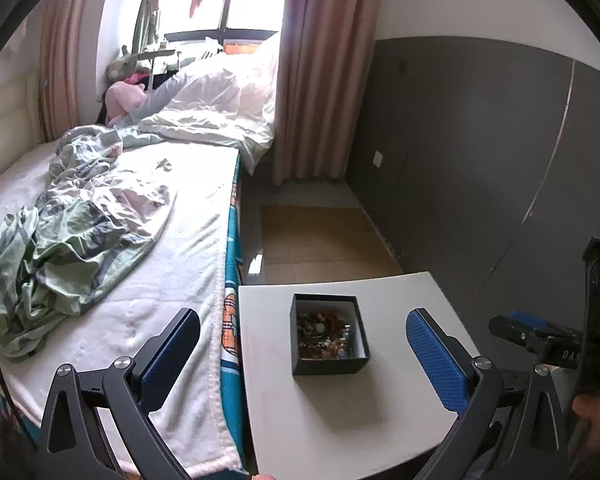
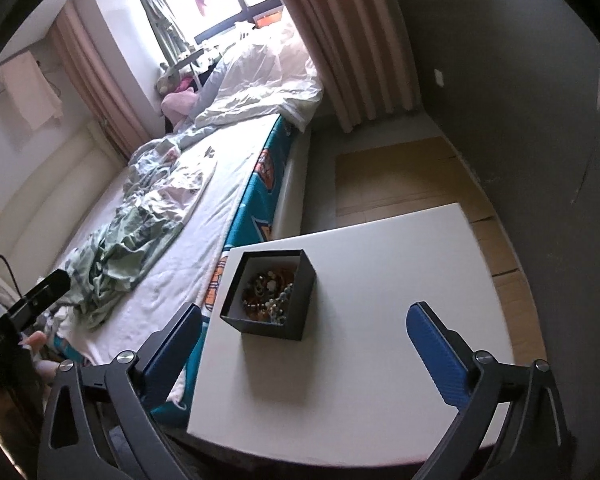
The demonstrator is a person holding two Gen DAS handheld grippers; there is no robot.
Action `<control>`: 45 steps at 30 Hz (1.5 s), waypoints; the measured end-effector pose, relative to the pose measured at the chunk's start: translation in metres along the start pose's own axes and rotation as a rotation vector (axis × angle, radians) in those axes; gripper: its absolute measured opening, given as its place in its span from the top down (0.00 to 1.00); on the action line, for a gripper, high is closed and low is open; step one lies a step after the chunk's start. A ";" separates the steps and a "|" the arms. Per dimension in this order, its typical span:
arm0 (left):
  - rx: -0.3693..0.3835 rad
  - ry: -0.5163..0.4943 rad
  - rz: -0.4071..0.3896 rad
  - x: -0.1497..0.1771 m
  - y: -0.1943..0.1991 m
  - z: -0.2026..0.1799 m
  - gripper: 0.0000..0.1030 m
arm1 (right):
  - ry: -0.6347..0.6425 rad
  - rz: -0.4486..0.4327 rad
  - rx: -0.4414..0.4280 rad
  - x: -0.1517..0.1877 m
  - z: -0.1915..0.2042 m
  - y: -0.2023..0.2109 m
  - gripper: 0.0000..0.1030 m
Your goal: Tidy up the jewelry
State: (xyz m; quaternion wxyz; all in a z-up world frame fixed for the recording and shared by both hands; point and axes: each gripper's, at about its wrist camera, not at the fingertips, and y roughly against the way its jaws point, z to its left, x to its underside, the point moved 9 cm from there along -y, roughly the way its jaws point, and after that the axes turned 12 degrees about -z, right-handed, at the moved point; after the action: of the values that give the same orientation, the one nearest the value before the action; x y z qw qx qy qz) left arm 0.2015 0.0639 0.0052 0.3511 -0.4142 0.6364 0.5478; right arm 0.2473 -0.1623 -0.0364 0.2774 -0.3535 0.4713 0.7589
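On the white table (image 1: 324, 416) in the left wrist view, a square black box (image 1: 329, 336) sits near the far edge, closer to the left side that butts against the bed (image 1: 148, 264); its walls are matte and straight, its lining pale, and it holds a tangled heap of jewelry (image 1: 324, 334) in brown, amber and pearl-like beads. The tabletop is smooth and plain. The left gripper (image 1: 300, 360) stands wide, its ribbed blue pads (image 1: 440, 360) apart with nothing between them, one finger over the bed's fleecy white cover, the other over the table's right part. Crumpled green striped cloth (image 1: 60, 240) lies on the bed, whose side shows a teal printed sheet. Pink pleated curtains (image 1: 320, 72) frame a bright window, a dark grey wall runs at right, and flattened cardboard lies on the floor beyond the table. In the right wrist view, the same box (image 2: 269, 294) rests at the table's (image 2: 372, 320) far left corner, beads (image 2: 270, 292) piled inside. The right gripper (image 2: 304, 356) is likewise spread wide and empty, both blue-padded fingers hovering over the near part of the table, well apart from the box
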 end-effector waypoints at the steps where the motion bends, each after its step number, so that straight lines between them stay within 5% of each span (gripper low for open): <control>1: 0.002 0.000 -0.003 0.000 0.005 -0.002 0.00 | 0.004 -0.011 -0.001 -0.002 0.001 0.009 0.00; 28: 0.066 -0.045 -0.118 0.033 0.133 -0.041 0.00 | 0.098 -0.166 0.027 0.028 0.036 0.154 0.00; 45: 0.034 -0.064 -0.176 0.079 0.157 -0.040 0.00 | 0.152 -0.246 0.063 0.079 0.028 0.177 0.00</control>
State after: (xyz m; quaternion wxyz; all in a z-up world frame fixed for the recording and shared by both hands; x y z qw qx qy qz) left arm 0.0264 0.0216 0.0037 0.4250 -0.4448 0.5951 0.5171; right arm 0.0596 -0.2014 0.0011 0.3428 -0.4560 0.4676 0.6752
